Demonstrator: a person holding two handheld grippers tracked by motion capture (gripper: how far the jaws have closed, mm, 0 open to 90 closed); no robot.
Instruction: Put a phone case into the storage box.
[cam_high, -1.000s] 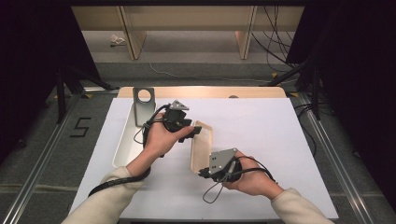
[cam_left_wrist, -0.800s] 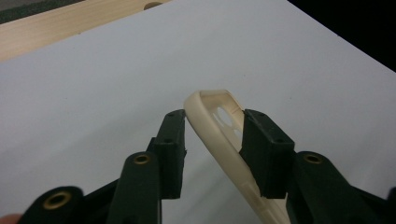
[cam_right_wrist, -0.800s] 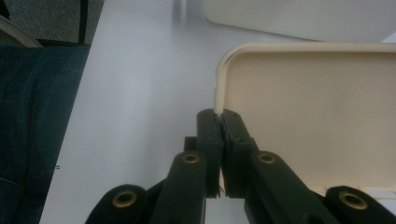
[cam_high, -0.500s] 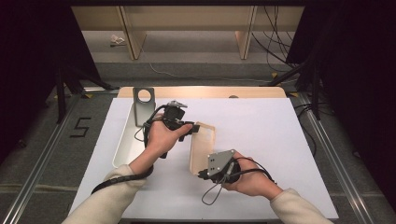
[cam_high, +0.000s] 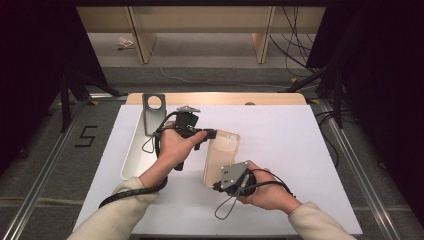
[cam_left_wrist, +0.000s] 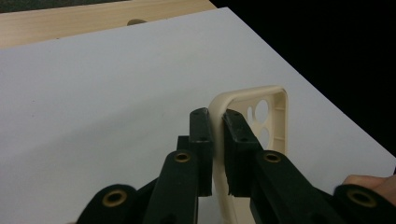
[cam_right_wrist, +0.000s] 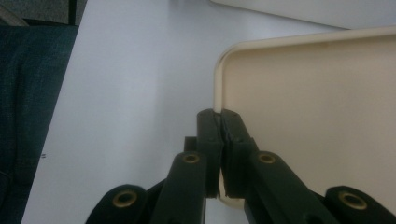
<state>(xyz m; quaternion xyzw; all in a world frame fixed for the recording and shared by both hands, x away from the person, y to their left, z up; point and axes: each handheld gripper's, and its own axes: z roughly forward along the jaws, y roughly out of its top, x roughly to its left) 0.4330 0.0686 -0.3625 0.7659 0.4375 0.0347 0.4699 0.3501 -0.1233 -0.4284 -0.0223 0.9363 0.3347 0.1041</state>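
From where I stand, the one sign I can read is a black numeral 5 (cam_high: 86, 136), marked on the grey floor (cam_high: 45, 165) to the left of my table, just outside the metal rail. It sits upright to my eye and stands alone, with no word beside it. In my left gripper view and my right gripper view I find no lettering, label or brand that I can make out.

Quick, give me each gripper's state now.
Left gripper: just closed on the cream plastic phone case rim.
Right gripper: shut on the case's edge.
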